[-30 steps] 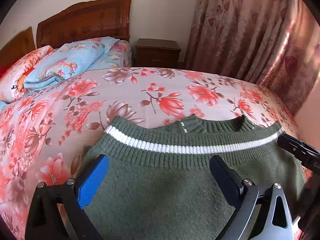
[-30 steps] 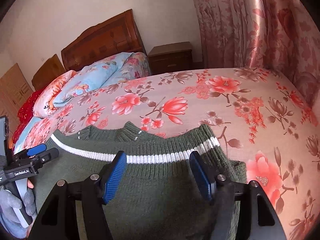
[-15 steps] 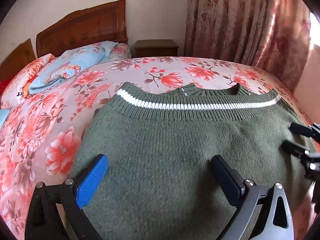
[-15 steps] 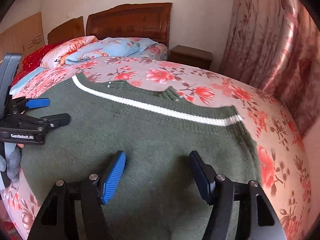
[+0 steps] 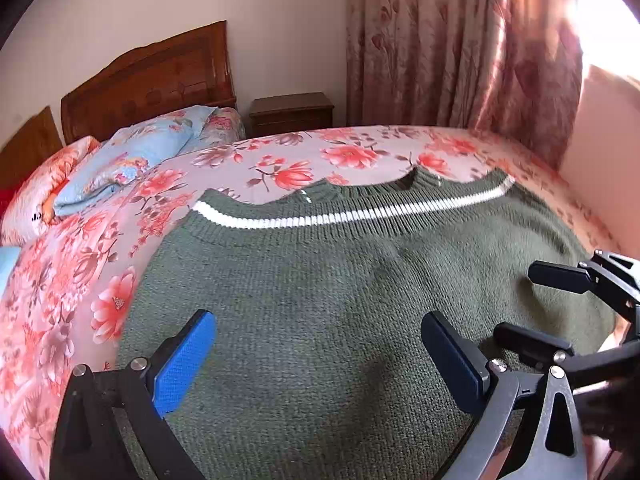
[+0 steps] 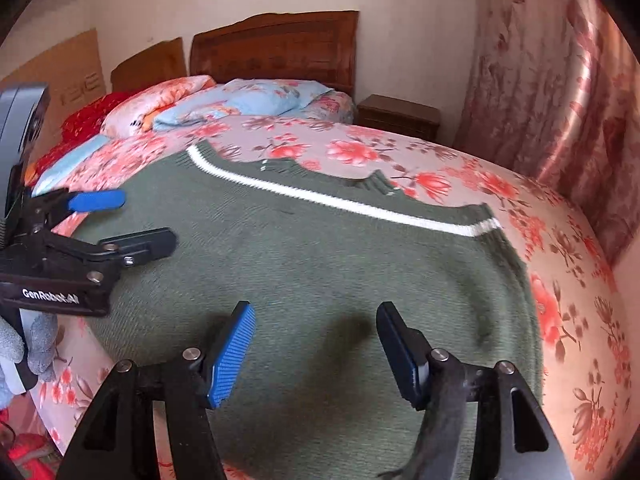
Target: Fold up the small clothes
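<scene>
Right now the green sweater lies spread flat on the flowered bed, directly beneath and ahead of both tools, its ribbed hem with the white stripe at the far edge. The left hand-held gripper hovers over the knit with its jaws spread and nothing between them; the right hand-held gripper, just beside it, is likewise spread and pinches nothing. Judging from this layout, the step in hand is picking grasp points for a first fold. To do it well, each tool should probably drop to its own side edge of the sweater, pinch the full thickness of the knit rather than the top layer alone, and lift evenly so the stripe stays straight. Uneven height between the two would likely skew the crease.
</scene>
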`<state>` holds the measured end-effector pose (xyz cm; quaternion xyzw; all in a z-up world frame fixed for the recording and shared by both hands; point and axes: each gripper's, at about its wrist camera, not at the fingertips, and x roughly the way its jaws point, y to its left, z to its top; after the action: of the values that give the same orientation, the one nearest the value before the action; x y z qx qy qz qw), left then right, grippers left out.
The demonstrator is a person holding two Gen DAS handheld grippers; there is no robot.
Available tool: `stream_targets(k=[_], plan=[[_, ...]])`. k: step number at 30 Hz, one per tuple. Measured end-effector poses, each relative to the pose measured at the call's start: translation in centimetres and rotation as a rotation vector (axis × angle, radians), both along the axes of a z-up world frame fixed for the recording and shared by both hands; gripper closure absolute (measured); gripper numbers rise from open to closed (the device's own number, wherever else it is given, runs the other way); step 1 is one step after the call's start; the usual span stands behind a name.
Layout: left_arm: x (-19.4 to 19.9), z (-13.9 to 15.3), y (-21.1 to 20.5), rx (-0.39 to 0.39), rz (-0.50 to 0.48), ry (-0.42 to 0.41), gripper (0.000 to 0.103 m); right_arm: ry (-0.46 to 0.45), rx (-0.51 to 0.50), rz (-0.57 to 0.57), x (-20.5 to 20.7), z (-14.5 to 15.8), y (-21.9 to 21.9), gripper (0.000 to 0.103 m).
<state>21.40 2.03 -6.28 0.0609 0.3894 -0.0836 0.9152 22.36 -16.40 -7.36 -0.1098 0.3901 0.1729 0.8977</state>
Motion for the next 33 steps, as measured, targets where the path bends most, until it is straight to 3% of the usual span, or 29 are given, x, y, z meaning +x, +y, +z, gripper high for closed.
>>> stream_targets(k=[2,4,7,10,14,17,20,22,25,33], plan=[[0.3,-1.4,-0.1,0.011,-0.009,0.046,0.0,-0.008,-0.039,0.021,-0.4,-0.8,1.0,0.038],[0.0,-1.6,1.2,-0.04,-0.008,0.034,0.0,-0.005,-0.005,0.026,-0.5,-0.9,0.1,0.039],[-0.3,-1.9,3.4,-0.058,0.024,0.048,0.0,0.015,0.026,-0.017,-0.3,-0.7,-2.7,0.039],[-1.5,-2.0,5.9,-0.131,0.016,0.042,0.0,0.022,0.055,-0.048,-0.6,-0.5,-5.4,0.04],[-2.8,-1.2,5.6,-0.089,0.051,0.035,0.0,0.024,0.066,-0.098,-1.1,-0.1,-6.7,0.041],[-4.1,-0.1,4.3,-0.141,0.004,0.017,0.0,0.008,0.059,-0.086,-2.2,0.7,-5.1,0.041],[-5.1,-0.4,1.6,-0.021,-0.047,0.006,0.0,0.011,0.102,0.029,-3.7,0.9,-2.6,0.041],[-5.2,-1.7,0.8,0.046,-0.054,0.028,0.0,0.031,0.063,0.076,-4.3,0.1,-1.1,0.041],[-5.6,-2.4,1.8,0.016,-0.051,0.042,0.0,0.017,-0.018,0.097,-4.8,-1.3,-0.7,0.041],[-6.0,-2.8,2.6,-0.003,-0.044,0.06,0.0,0.027,0.014,0.022,-5.9,-1.3,-5.4,0.043]])
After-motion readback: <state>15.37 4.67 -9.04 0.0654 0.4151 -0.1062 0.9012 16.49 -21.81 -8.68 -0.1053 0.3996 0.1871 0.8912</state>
